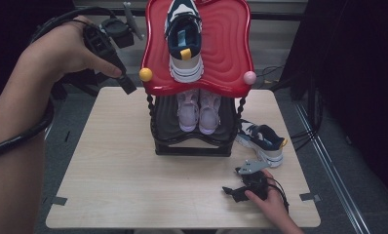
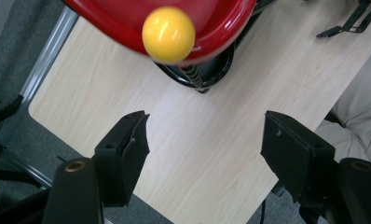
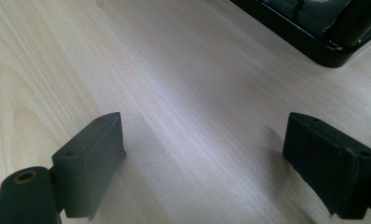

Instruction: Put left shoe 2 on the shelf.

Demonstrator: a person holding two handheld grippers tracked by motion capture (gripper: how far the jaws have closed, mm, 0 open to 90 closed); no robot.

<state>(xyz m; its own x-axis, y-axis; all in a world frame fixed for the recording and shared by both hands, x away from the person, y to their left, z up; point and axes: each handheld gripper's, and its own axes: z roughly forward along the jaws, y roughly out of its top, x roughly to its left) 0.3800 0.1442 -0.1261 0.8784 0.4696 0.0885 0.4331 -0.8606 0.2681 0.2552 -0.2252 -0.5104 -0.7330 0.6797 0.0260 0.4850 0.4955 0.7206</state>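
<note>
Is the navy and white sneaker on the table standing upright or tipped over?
Upright. The navy and white sneaker rests sole-down on the table, right of the rack's black base, its opening facing up.

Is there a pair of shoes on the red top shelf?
No, the red top shelf carries one navy and white sneaker; the pink pair stands below.

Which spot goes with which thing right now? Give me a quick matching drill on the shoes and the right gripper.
Things:
1. navy-and-white shoe with yellow tab
2. pink pair of shoes
3. second navy-and-white shoe
4. right gripper

Places:
A. on the table, right of the rack
B. on the rack's red top shelf
C. low over the table's near right part, jaws open
D. on the rack's lower black shelf

Pairs: 1-B, 2-D, 3-A, 4-C
</note>
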